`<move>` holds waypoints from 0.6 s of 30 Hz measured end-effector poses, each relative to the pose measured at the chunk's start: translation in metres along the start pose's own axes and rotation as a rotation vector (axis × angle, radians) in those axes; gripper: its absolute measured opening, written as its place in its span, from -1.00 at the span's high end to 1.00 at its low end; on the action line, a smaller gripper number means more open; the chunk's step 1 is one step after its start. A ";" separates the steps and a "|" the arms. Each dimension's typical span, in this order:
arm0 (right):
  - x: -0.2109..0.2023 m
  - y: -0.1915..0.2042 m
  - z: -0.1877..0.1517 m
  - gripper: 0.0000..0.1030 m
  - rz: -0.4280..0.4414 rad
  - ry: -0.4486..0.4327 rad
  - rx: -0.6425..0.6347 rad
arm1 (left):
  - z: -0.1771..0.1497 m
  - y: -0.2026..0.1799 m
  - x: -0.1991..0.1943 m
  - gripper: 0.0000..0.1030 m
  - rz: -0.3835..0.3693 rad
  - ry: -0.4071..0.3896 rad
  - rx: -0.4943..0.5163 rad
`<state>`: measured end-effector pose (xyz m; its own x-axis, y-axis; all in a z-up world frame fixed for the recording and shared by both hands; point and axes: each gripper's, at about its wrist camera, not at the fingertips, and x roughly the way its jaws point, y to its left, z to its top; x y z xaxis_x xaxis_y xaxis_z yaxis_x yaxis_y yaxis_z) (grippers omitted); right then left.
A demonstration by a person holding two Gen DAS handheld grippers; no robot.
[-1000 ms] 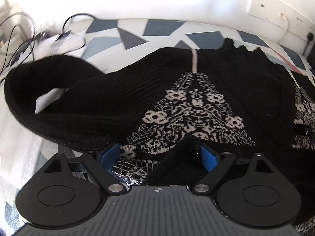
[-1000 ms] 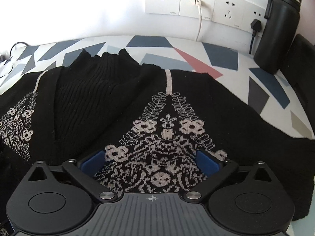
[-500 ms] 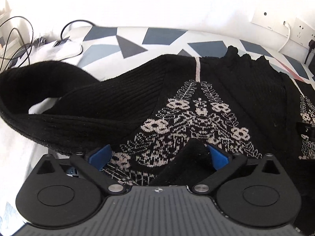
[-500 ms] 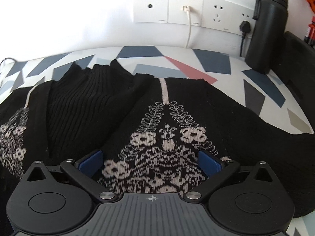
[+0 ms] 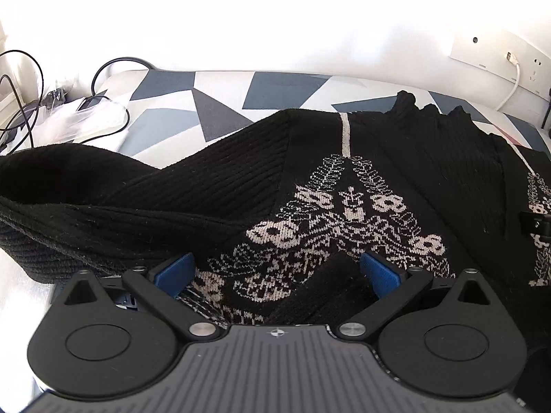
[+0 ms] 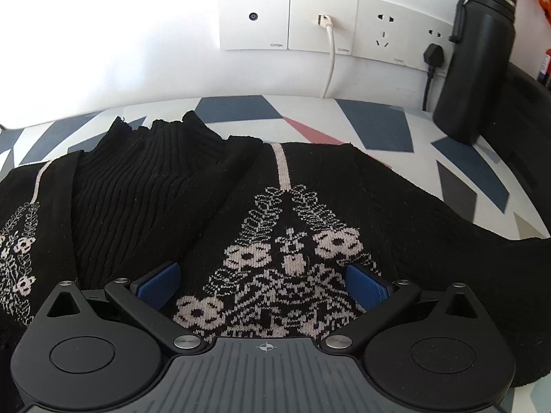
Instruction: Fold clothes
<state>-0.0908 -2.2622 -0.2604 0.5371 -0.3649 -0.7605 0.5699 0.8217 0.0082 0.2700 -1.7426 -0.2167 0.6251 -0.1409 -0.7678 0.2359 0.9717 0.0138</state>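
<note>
A black knit cardigan (image 5: 213, 189) with a white flower pattern lies spread on the patterned cloth, collar toward the wall. Its left sleeve (image 5: 69, 172) stretches off to the left edge. My left gripper (image 5: 277, 273) stands wide open low over the patterned front; a raised fold of black knit (image 5: 327, 282) sits between its blue pads (image 5: 174, 272), close to the right one, and is not squeezed. In the right wrist view the same cardigan (image 6: 137, 206) fills the frame. My right gripper (image 6: 263, 287) is open over its flower panel (image 6: 292, 258), with nothing pinched.
A tall black bottle (image 6: 478, 58) stands at the back right by the wall sockets (image 6: 320, 20), with a white cable (image 6: 330, 62) and a black plug (image 6: 434, 56). Black cables (image 5: 113, 79) and clear plastic (image 5: 79, 117) lie at the far left. The geometric cloth (image 5: 220, 117) shows around the garment.
Both grippers have moved forward and a little lower over the cardigan, toward the wall. The left jaws have spread wider around the fold of knit. The right jaws look unchanged.
</note>
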 end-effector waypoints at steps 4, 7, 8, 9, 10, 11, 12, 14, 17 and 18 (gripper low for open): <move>0.002 0.000 0.001 -0.99 0.003 0.005 -0.007 | -0.004 0.002 -0.003 -1.00 -0.013 -0.002 0.014; 0.001 -0.001 0.001 -0.99 0.007 0.015 -0.014 | -0.007 0.003 -0.006 -1.00 -0.020 -0.003 0.020; 0.001 -0.001 0.000 -0.99 0.008 0.017 -0.018 | -0.008 0.003 -0.007 -1.00 -0.021 -0.002 0.019; 0.001 -0.001 0.000 -0.99 0.010 0.017 -0.024 | -0.008 0.004 -0.008 -1.00 -0.024 0.008 0.015; 0.001 -0.001 0.000 -0.99 0.013 0.019 -0.028 | -0.005 0.005 -0.008 -1.00 -0.029 0.029 0.013; 0.002 -0.002 0.002 -0.99 0.015 0.030 -0.029 | -0.001 0.006 -0.008 -1.00 -0.035 0.054 0.009; 0.003 -0.002 0.005 -0.99 0.015 0.047 -0.029 | 0.003 0.008 -0.007 -1.00 -0.041 0.077 0.004; 0.002 -0.002 0.012 -0.99 0.016 0.089 -0.028 | 0.007 0.007 -0.007 -1.00 -0.042 0.104 0.014; -0.007 -0.001 0.018 -0.99 0.023 0.143 -0.031 | 0.001 0.004 -0.012 -1.00 -0.032 0.082 0.040; -0.014 -0.002 0.017 -0.99 0.026 0.137 -0.025 | -0.003 0.003 -0.014 -1.00 -0.032 0.072 0.045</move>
<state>-0.0886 -2.2662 -0.2388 0.4609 -0.2814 -0.8416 0.5401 0.8415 0.0144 0.2597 -1.7369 -0.2075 0.5624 -0.1559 -0.8120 0.2889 0.9572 0.0163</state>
